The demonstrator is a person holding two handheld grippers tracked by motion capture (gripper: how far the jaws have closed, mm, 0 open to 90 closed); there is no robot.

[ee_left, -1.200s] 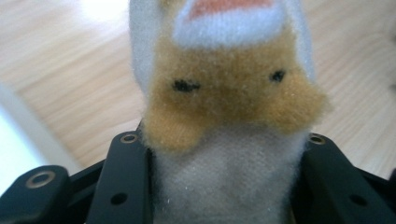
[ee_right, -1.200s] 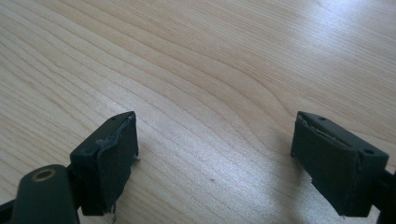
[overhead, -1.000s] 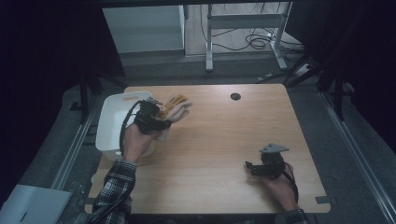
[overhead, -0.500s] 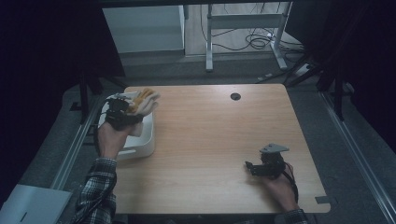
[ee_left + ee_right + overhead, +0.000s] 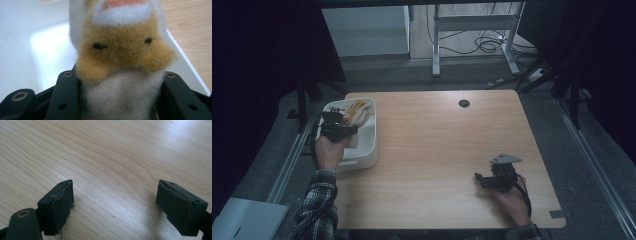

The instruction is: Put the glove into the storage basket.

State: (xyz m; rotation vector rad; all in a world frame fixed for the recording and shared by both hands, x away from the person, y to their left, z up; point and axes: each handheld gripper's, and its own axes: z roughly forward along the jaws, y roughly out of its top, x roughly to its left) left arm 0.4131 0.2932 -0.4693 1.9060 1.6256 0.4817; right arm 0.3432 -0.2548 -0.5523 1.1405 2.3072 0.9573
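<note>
Nearest the person, the right claw (image 5: 482, 180) rests low on the wooden worktop (image 5: 442, 150), jaws spread wide with only bare wood between them. Farther off, over the white bin (image 5: 367, 145) at the worktop's left edge, the left claw (image 5: 343, 119) grips a tan-and-white plush toy (image 5: 120, 50).

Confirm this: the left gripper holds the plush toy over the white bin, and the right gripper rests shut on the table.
Not shut: the right gripper view shows the right gripper open, jaws wide apart over bare table. The left gripper does hold the plush toy over the white bin.
</note>
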